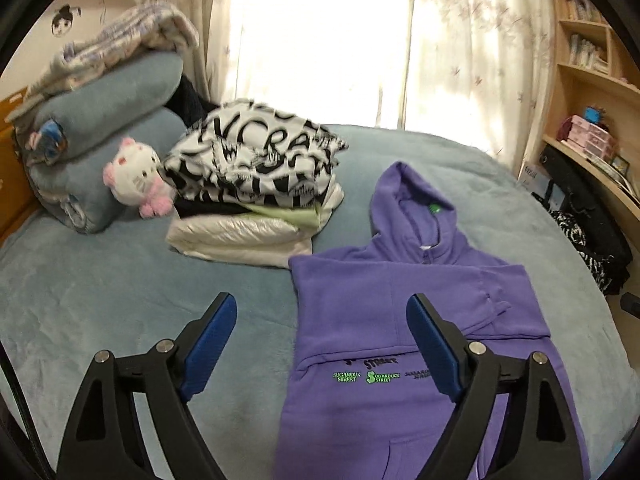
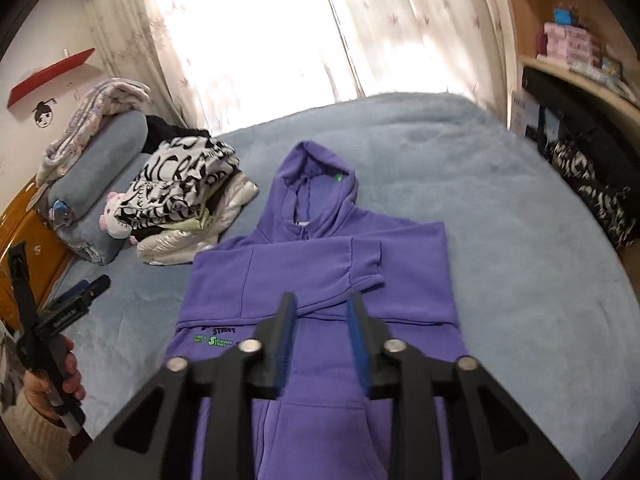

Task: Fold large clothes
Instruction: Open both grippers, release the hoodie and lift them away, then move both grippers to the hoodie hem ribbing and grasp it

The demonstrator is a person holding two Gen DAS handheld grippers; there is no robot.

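A purple hoodie lies flat, front up, on the blue bed cover. Its hood points toward the window and both sleeves are folded across the chest. My left gripper hovers above the hoodie's left edge, open wide, with nothing between its blue pads. My right gripper hangs over the hoodie's middle, above the crossed sleeves, with a narrow gap between the jaws and no cloth in it. The left gripper also shows at the left edge of the right wrist view, held by a hand.
A stack of folded clothes sits left of the hood, next to a pink-and-white plush toy and rolled blue blankets. Dark patterned clothing lies at the bed's right edge below wooden shelves. Curtains hang behind.
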